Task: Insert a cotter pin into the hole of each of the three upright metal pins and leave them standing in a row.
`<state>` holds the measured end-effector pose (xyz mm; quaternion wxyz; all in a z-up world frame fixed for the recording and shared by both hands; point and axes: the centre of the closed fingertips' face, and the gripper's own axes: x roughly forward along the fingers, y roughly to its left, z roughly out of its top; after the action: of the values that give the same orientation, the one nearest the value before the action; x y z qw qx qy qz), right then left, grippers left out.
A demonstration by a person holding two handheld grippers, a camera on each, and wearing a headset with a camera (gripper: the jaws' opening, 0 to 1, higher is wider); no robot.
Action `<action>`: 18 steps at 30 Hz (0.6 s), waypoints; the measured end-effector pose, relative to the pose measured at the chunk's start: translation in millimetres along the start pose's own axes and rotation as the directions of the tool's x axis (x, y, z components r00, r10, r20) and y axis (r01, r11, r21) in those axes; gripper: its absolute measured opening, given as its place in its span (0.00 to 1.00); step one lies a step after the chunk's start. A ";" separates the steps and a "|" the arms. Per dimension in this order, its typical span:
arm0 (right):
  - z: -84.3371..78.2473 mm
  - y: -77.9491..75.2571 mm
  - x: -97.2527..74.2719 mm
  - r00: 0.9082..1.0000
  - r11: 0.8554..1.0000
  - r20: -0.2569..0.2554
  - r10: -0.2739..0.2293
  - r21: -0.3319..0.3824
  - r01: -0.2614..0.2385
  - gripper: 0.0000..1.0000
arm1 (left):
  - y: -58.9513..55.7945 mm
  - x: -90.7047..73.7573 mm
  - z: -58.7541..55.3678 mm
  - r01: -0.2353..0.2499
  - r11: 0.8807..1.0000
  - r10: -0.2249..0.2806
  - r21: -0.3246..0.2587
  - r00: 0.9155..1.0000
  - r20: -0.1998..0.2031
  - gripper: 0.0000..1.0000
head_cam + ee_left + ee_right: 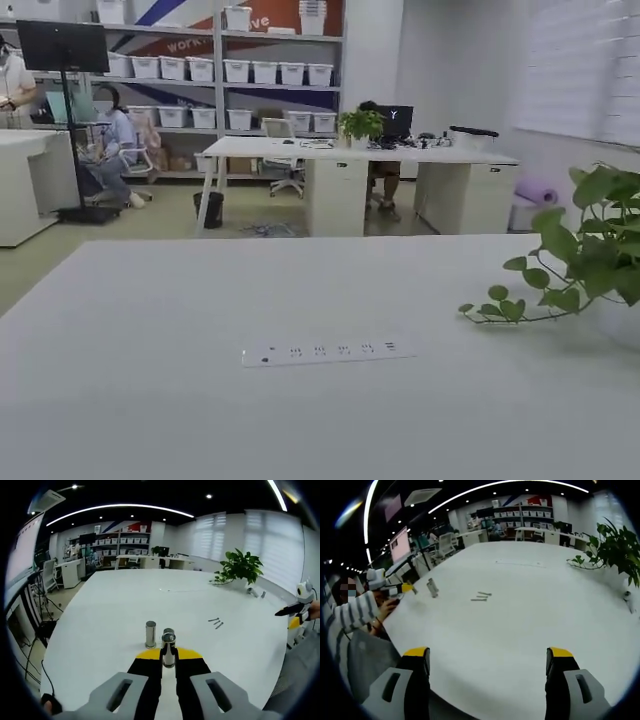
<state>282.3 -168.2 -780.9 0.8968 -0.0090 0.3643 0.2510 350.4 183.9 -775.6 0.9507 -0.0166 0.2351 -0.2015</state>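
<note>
Metal pin [168, 645] in left gripper [168, 656], near table [120, 595] edge.

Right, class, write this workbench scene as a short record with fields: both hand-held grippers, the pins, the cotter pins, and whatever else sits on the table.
left hand-held gripper: shut on held pin, which stands upright
other pins: two, upright, close by the held one
right hand-held gripper: open, empty, over the table
cotter pins: small loose group lying flat, apart from the pins
power strip: flat on the table
plant: near the table's far side
</note>
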 end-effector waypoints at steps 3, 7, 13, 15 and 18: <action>0.9 -0.2 -0.4 1.000 1.000 0.006 -0.003 -0.002 0.003 0.97 | -9.5 2.5 -4.0 0.026 0.999 -0.026 0.025 1.000 -0.017 0.07; 1.9 0.8 -1.2 1.000 1.000 0.011 0.000 -0.004 0.000 0.97 | -24.3 5.7 -9.6 0.066 0.997 -0.064 0.049 0.997 -0.038 0.07; -0.3 -1.5 -2.6 1.000 1.000 0.014 -0.010 0.001 0.010 0.97 | -43.9 10.4 -12.8 0.117 0.990 -0.113 0.080 0.992 -0.054 0.07; -0.4 -0.8 -3.0 1.000 1.000 0.016 -0.009 0.006 0.009 0.97 | -50.2 12.3 -13.6 0.135 0.987 -0.130 0.090 0.990 -0.059 0.07; -1.6 0.1 -3.8 1.000 1.000 0.011 -0.011 0.004 0.011 0.97 | -60.8 14.7 -14.7 0.177 0.976 -0.169 0.131 0.983 -0.068 0.07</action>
<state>278.9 -170.1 -779.5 0.9002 -0.0079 0.3595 0.2455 332.8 123.2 -787.4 0.9214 0.0337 0.2454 -0.2995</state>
